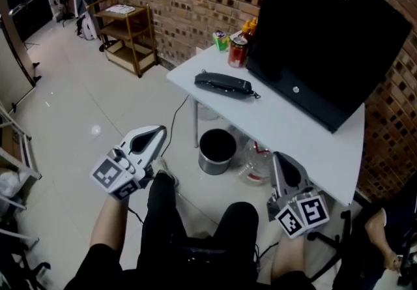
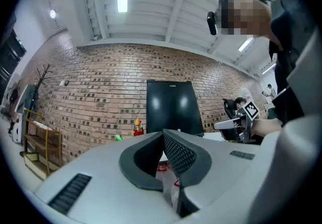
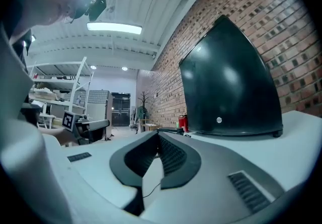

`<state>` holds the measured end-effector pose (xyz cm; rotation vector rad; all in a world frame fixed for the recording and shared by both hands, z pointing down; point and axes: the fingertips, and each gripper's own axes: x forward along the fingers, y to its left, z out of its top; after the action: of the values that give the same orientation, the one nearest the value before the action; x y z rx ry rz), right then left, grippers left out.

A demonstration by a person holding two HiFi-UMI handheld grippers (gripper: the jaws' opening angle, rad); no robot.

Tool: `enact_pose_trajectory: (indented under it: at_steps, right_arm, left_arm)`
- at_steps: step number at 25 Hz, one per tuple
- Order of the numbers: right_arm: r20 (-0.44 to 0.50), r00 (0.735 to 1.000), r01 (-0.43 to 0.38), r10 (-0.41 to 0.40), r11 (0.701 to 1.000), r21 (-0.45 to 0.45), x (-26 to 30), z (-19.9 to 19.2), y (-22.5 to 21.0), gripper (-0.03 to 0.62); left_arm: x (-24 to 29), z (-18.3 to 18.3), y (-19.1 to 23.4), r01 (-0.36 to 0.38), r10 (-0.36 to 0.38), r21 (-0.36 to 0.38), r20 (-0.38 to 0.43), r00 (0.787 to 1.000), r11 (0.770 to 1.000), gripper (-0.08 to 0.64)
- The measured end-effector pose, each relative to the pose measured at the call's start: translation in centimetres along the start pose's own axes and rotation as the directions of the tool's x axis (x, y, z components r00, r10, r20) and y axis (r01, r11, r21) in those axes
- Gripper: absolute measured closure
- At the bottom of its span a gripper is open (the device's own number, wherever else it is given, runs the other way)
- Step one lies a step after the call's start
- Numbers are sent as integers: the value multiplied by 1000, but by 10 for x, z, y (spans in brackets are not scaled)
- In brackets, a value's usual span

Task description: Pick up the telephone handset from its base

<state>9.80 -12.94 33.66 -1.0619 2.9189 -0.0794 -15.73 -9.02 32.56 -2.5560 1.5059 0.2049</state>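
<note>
A black telephone (image 1: 225,83) with its handset on the base lies near the left end of the white table (image 1: 306,139); in the right gripper view the telephone (image 3: 171,129) shows as a thin dark strip just past the jaw tips. My left gripper (image 1: 161,130) hangs over the floor, left of the table and well short of the phone, jaws shut and empty. My right gripper (image 1: 276,156) is low at the table's near edge, also shut with nothing in it. The left gripper view shows the shut left gripper (image 2: 162,132) and no phone.
A large black monitor (image 1: 326,34) fills the table's back right. A red can (image 1: 238,51), a green can (image 1: 220,40) and an orange bottle (image 1: 249,27) stand behind the phone. A metal bin (image 1: 217,150) sits under the table. A wooden shelf (image 1: 127,31) stands against the brick wall.
</note>
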Motion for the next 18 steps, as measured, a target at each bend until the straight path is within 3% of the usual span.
enact_pose_trajectory:
  at_steps: [6,9,14,18]
  right_arm:
    - [18,1000,-23,23,1000,-19,33,8,-11,583]
    - [29,999,-37,36,998,40,42,2,-19,583]
    - [4,999,-43,43,998,54,59,-2,-26,583]
    - [20,999,-26,25,998,49,64,3,-32,583]
  left_arm:
    - [35,-7,31,-8,7,39,25,1000,999,557]
    - [47,-25,38,-20,19,71,7,1000,997,557]
    - [71,-46,48,51,-51,3,-28,998,999,557]
    - [95,-38,51,101,-100,15,-42,994,995,557]
